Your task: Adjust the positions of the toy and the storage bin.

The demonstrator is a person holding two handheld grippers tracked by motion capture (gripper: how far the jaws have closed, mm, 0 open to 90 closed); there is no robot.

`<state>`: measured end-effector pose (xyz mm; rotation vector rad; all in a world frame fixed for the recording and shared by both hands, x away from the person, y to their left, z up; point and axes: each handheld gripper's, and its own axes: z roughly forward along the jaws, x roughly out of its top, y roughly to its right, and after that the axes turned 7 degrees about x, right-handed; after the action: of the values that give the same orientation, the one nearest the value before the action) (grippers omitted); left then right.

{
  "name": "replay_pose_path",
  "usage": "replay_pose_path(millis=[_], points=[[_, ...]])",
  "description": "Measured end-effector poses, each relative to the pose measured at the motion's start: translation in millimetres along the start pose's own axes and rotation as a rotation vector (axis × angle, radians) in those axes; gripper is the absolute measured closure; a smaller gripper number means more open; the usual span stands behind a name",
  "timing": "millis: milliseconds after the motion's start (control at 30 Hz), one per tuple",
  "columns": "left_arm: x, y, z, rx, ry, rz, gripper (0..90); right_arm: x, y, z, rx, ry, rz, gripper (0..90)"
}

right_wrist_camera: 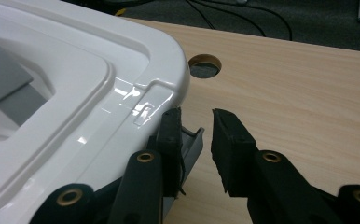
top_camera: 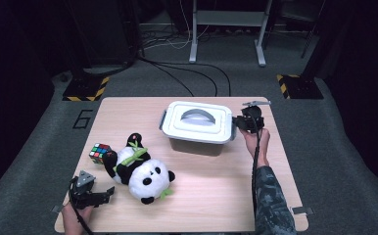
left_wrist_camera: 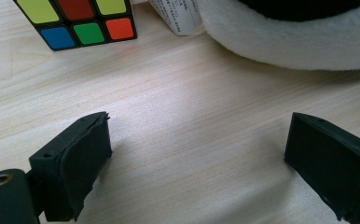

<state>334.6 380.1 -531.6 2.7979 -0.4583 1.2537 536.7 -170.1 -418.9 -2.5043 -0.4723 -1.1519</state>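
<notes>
Right gripper (right_wrist_camera: 194, 122), fingers slightly apart around the grey side latch (right_wrist_camera: 190, 144) of the white lidded plastic box (top_camera: 197, 122) near the surface's far right corner; left gripper (left_wrist_camera: 197, 158), fingers wide apart, near the front left corner.

A lab-like recording room: wooden table (top_camera: 216, 196), hazard-striped stand bases (top_camera: 85, 89), floor cables (top_camera: 187, 73), grey carpet.

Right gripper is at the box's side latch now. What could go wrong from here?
1. The right gripper has the grey latch between its jaws with a gap on one side; the latch may slip out when pulled.
2. Pulling there could drag the box, since the left gripper sits open near the panda, not bracing it.
</notes>
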Motion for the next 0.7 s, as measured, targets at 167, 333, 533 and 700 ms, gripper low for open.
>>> replay_pose_path(millis=[167,333,533,700], points=[[-0.1,0.0,0.1,0.000,0.001,0.000,6.9,-2.6,3.1,4.1,0.025,0.007,0.007,79.3],[-0.1,0.1,-0.1,-0.001,0.000,0.000,7.0,-2.5,-0.2,2.3,0.006,-0.005,0.023,80.2],[-0.1,0.1,-0.2,0.000,0.001,0.000,7.1,-4.2,-2.5,-3.1,0.002,-0.028,0.072,80.1],[-0.1,0.1,-0.2,0.000,0.001,0.000,7.1,-10.0,-5.5,-10.4,-0.001,-0.031,0.079,79.8]])
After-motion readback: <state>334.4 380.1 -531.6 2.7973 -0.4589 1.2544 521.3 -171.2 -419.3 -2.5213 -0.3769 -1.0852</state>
